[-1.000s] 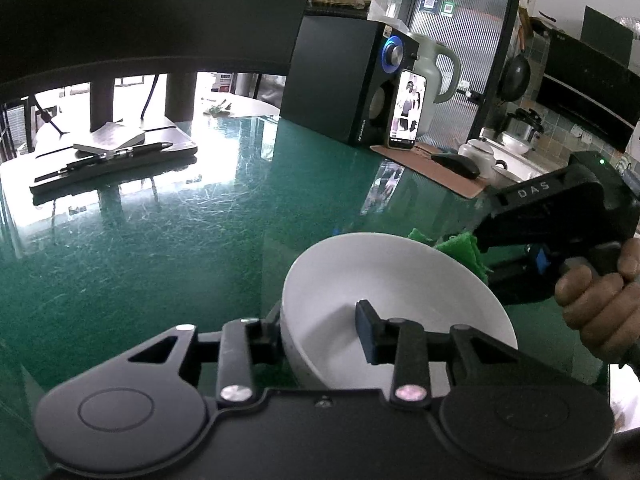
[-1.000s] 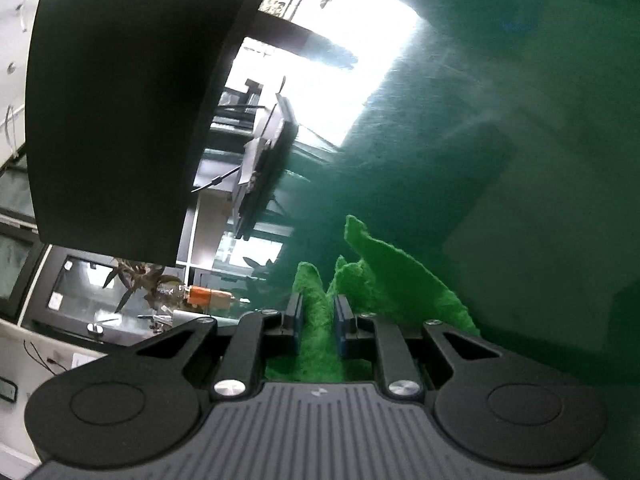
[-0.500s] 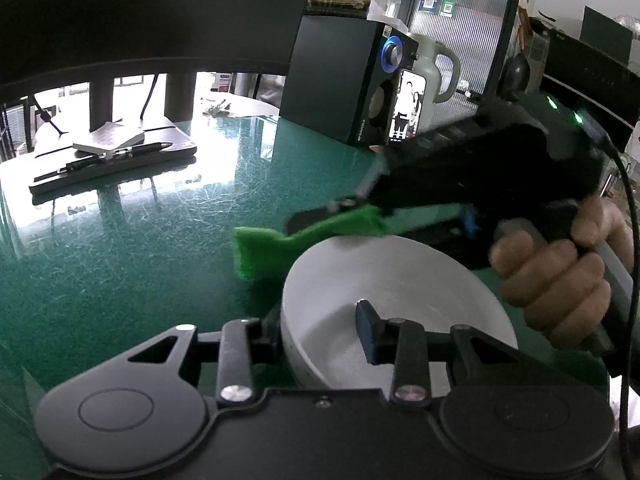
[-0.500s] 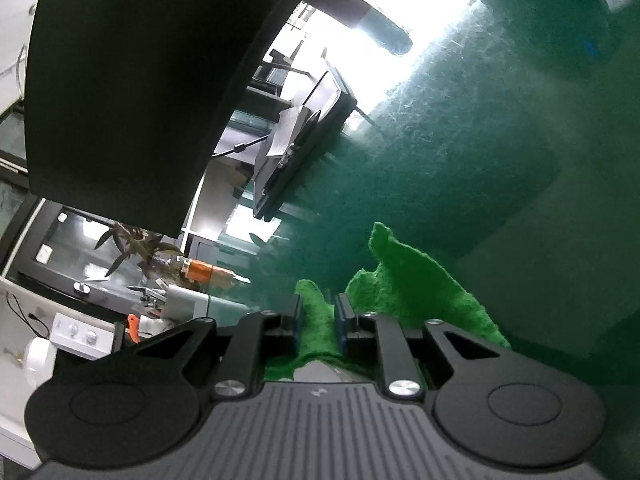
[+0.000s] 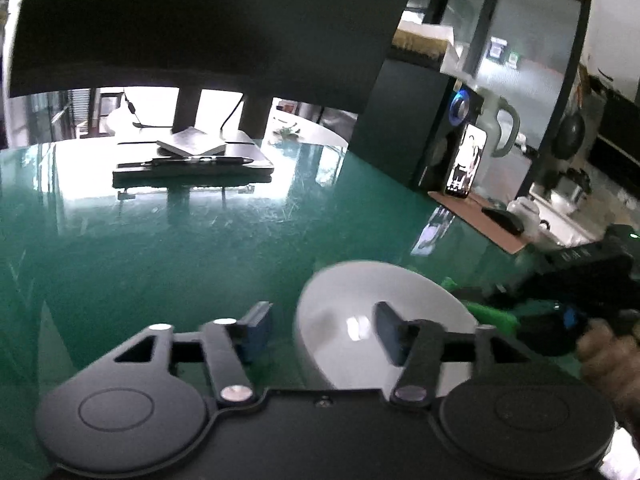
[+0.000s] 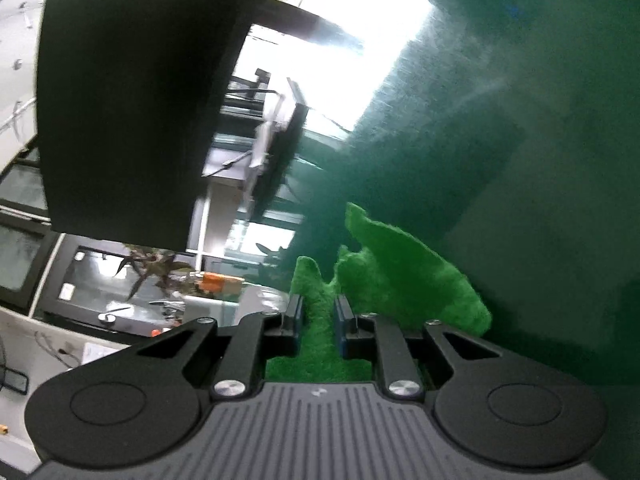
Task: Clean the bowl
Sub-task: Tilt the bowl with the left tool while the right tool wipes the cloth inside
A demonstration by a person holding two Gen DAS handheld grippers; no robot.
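Left wrist view: left gripper (image 5: 322,330) jaws opening, straddling bowl (image 5: 380,316) rim, releasing. Right gripper (image 6: 316,316) clamped on green cloth (image 6: 404,276). Next, probably: set cloth down.

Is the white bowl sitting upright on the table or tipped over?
Upright. The white bowl rests on the green table, mouth up, interior showing. The left gripper is opening, one finger inside, neither pressing the rim.

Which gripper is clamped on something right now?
The right gripper: its pads pinch the green cloth. The left gripper is opening, its fingers straddling the white bowl's rim without pressing it.
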